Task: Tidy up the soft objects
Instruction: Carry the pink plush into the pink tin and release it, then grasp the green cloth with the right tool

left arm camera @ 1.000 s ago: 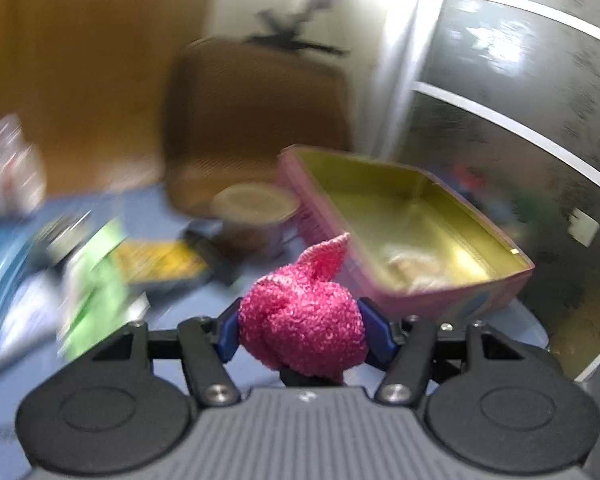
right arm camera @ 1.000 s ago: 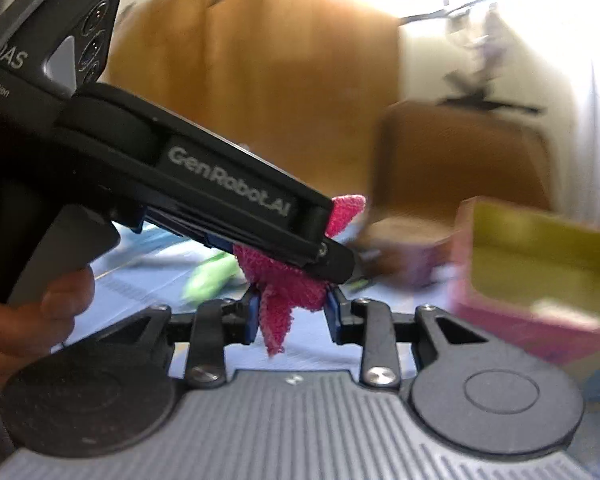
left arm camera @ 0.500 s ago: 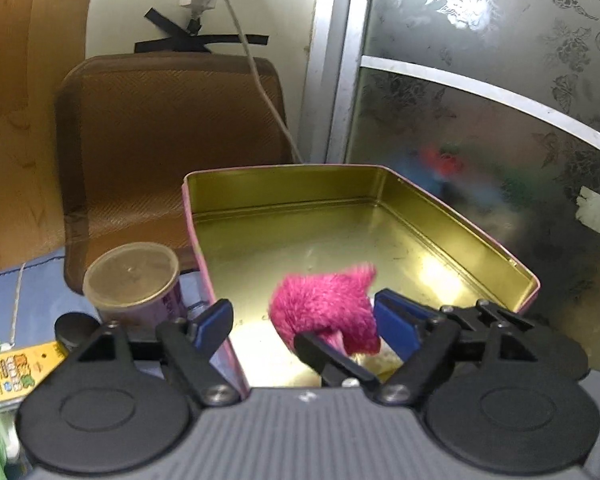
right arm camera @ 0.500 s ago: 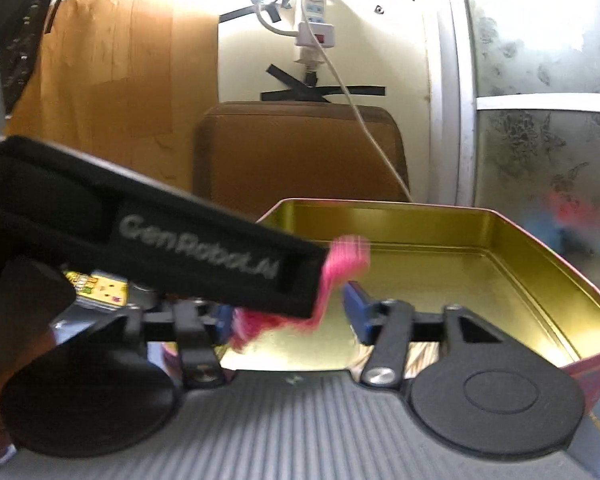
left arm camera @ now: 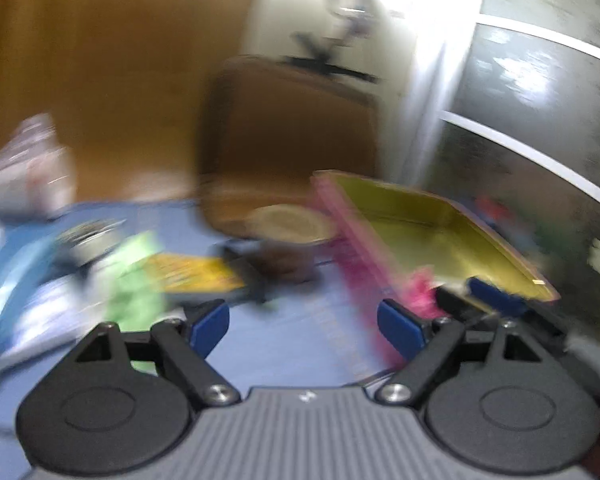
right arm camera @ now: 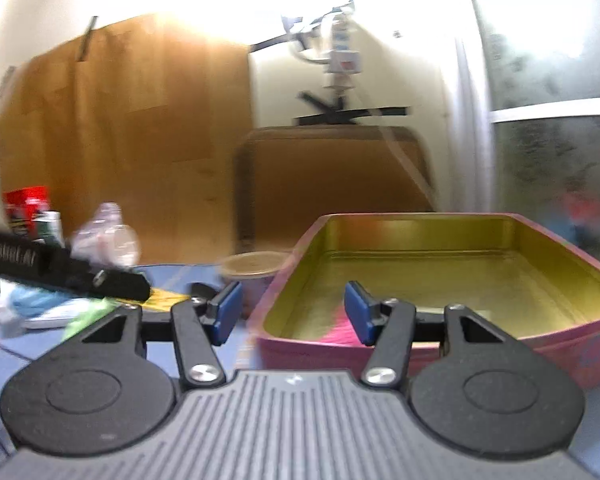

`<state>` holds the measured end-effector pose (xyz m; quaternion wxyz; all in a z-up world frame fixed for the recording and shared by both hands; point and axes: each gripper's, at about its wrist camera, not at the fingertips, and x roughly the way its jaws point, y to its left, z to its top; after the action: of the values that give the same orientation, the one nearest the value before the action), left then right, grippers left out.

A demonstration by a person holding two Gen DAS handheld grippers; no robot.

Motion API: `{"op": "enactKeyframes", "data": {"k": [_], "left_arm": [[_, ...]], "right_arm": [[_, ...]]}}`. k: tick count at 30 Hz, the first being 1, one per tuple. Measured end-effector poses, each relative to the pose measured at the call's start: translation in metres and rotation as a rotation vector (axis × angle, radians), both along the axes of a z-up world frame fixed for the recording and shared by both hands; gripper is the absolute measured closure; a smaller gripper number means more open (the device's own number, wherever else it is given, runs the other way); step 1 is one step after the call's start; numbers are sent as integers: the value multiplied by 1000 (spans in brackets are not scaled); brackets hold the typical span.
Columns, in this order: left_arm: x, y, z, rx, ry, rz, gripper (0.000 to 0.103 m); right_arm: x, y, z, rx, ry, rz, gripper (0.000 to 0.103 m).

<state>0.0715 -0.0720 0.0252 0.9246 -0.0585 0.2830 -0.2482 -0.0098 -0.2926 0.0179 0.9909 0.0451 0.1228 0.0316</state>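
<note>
Gaping left tool (left arm camera: 303,322), nothing held

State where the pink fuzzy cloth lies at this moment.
In the right wrist view the pink fuzzy cloth lies inside the pink tin, at its near left corner, partly hidden behind the near wall and the right hand-held gripper.

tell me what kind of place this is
Probably a room in a home, at a cluttered table: a blue tabletop strewn with packets, an open pink tin, a brown chair back, and a power strip taped to the wall.
</note>
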Motion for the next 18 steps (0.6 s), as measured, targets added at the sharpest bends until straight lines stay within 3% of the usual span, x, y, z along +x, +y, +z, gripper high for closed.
{"op": "enactKeyframes", "data": {"k": [6, 8, 11, 18], "left_arm": [[-11, 97, -38, 98, 28, 293, 22], [-11, 117, -47, 80, 52, 341, 23], [-9, 130, -46, -7, 49, 352, 25], [-19, 123, -44, -9, -43, 318, 25]], "right_arm": [[26, 52, -1, 18, 90, 216, 61], [41, 71, -3, 14, 123, 274, 64], [59, 100, -6, -11, 143, 334, 64], [109, 144, -21, -50, 231, 353, 64]]}}
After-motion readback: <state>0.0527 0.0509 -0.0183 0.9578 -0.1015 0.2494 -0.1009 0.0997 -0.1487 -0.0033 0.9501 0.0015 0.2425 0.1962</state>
